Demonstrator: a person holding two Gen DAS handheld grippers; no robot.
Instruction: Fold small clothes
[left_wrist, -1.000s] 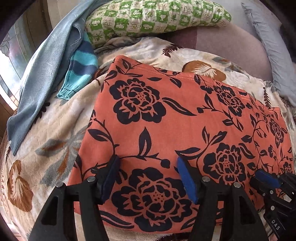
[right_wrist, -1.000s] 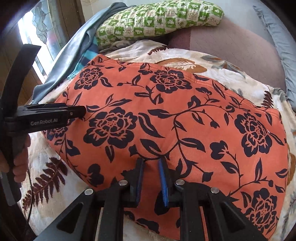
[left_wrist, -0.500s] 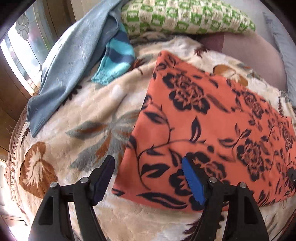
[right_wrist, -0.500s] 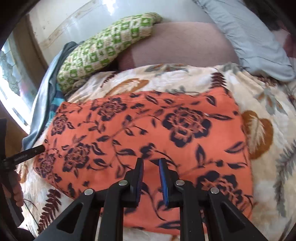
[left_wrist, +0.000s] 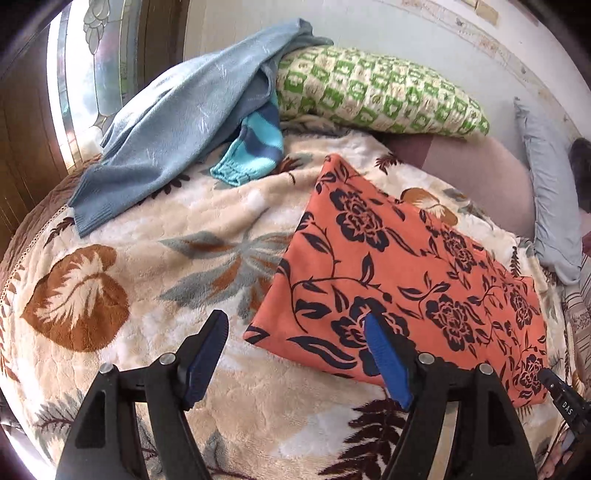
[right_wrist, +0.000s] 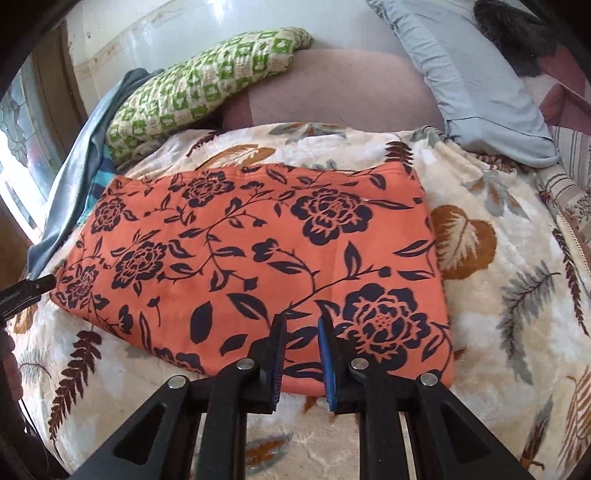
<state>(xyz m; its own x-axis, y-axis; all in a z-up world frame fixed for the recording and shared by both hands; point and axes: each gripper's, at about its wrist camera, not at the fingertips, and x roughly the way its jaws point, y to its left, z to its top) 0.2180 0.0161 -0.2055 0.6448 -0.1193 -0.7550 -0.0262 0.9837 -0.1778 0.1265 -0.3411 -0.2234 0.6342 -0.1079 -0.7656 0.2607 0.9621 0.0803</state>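
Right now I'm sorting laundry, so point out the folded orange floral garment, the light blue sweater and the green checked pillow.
orange floral garment (right_wrist: 258, 258), right wrist view, middle of its top face.
light blue sweater (left_wrist: 166, 136), left wrist view, its broad body.
green checked pillow (left_wrist: 376, 96), left wrist view, its middle.

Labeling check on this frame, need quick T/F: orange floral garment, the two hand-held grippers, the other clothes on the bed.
1. The orange floral garment lies folded flat on the leaf-print blanket. True.
2. The left hand-held gripper is clamped on it. False: its jaws stand wide, nothing between the pads.
3. The right hand-held gripper has a narrow gap, gripping no cloth. True.
4. The blue sweater lies on top of the orange garment. False: it lies apart, by the green checked pillow.
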